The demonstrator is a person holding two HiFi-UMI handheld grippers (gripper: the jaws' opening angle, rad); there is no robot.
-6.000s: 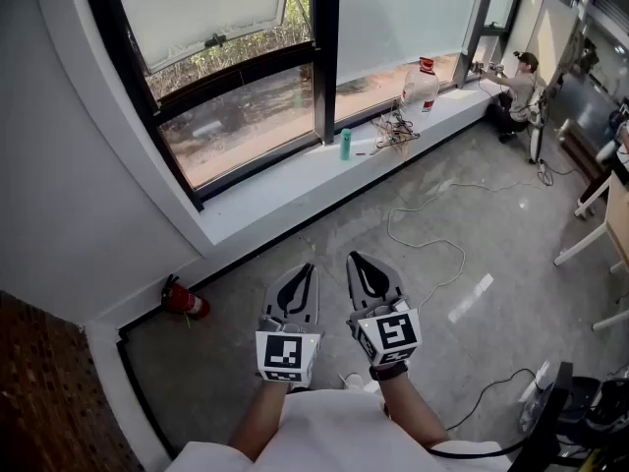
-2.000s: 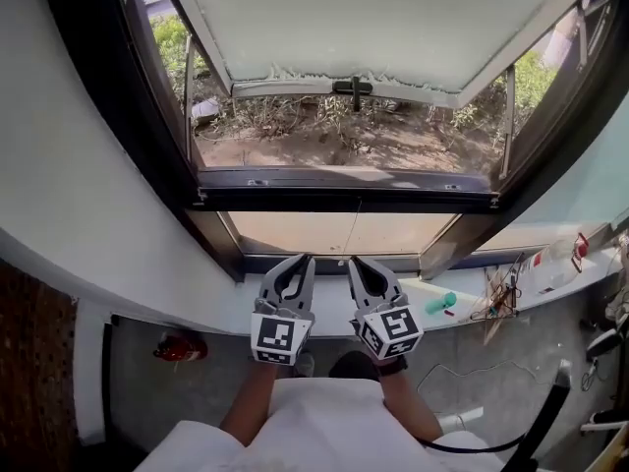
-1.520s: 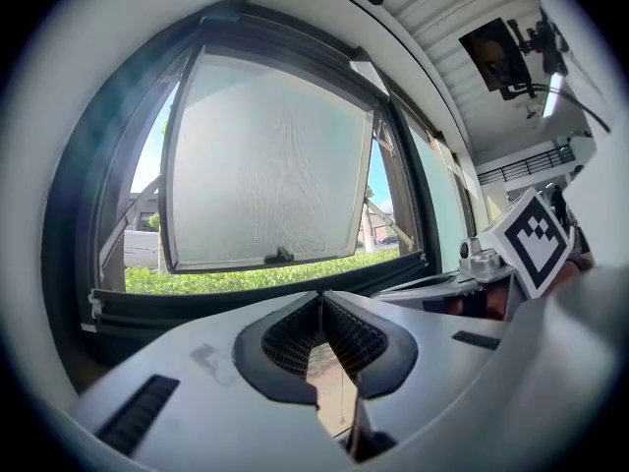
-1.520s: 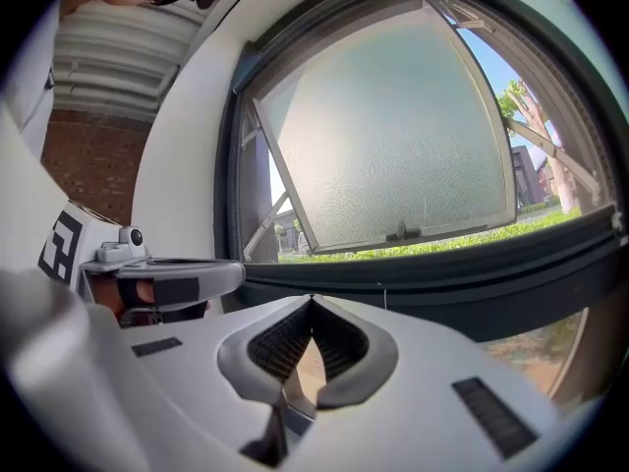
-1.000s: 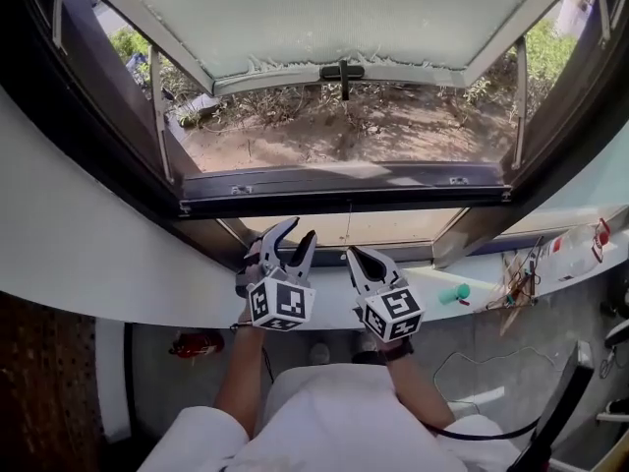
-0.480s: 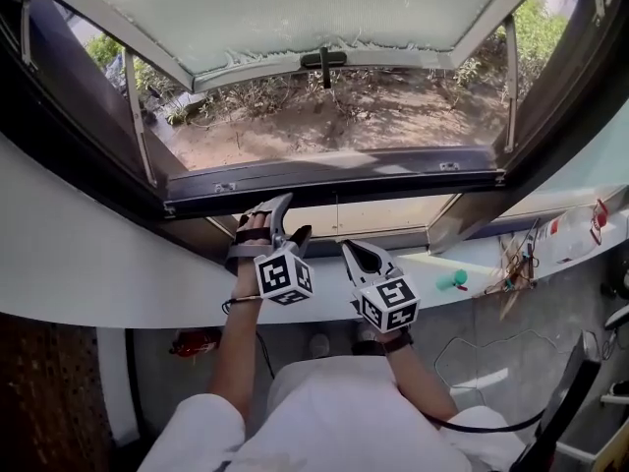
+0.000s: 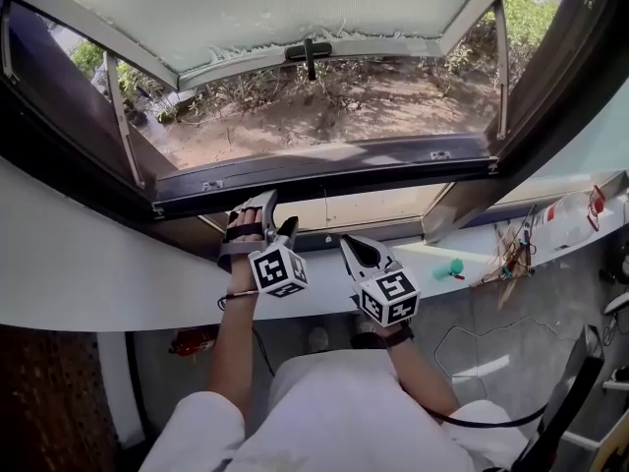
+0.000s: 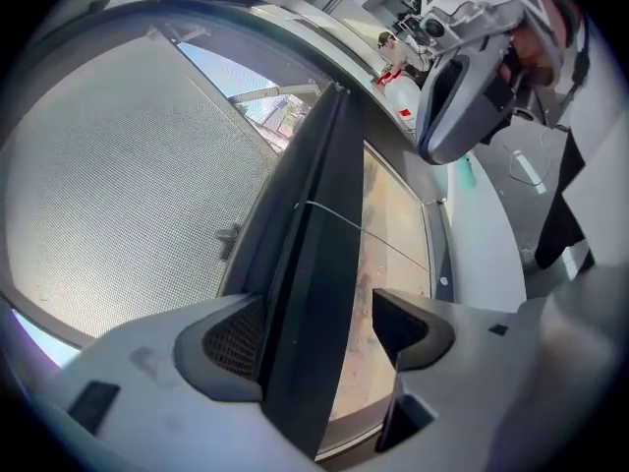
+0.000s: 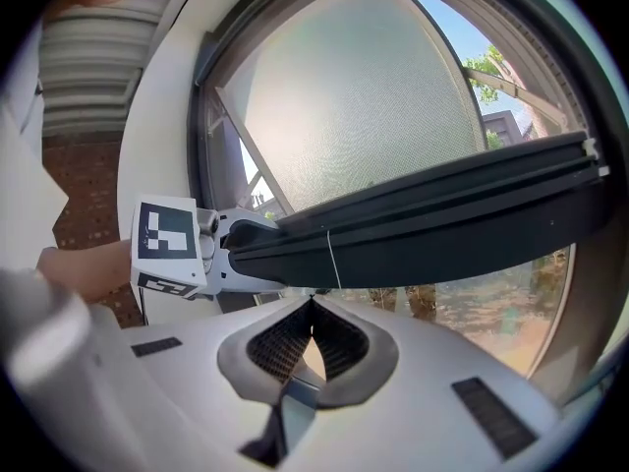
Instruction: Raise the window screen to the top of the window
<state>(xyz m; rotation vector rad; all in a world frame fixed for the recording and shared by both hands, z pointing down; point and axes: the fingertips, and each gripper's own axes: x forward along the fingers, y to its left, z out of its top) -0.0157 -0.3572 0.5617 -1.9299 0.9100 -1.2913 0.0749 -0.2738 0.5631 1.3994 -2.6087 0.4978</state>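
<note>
Item: screen rail, dark, long and horizontal, spanning the window opening at its lower edge. It is judged to be the pull bar of the window screen. The mesh itself is not on show and is presumably stowed beneath, so the raise is not yet begun. Fitting: a thin pale cord crossing the rail near mid-length. Above the rail: the outward-tilted sash panel, translucent, with its sash handle. Below the rail: the white sill. Left gripper: at the rail, left of the cord, with jaws that have just been opening and now stand spread wide. They straddle the rail, one finger to each side, and the pads do not press on it; a clear gap shows on one side. Right gripper: just below the rail, about under the cord, fingers pressed together on nothing. Handling, estimated: the rail is stiff and light, likely a hollow metal section, with a smooth painted face that could slide in the pads. Travel is probably resisted by a spring or by track friction, and it is liable to jam if one end leads. The mesh would be soft and easily torn, so it is no holding point. Recommended hold: across the rail's two long faces, close to the cord, kept level.
</note>
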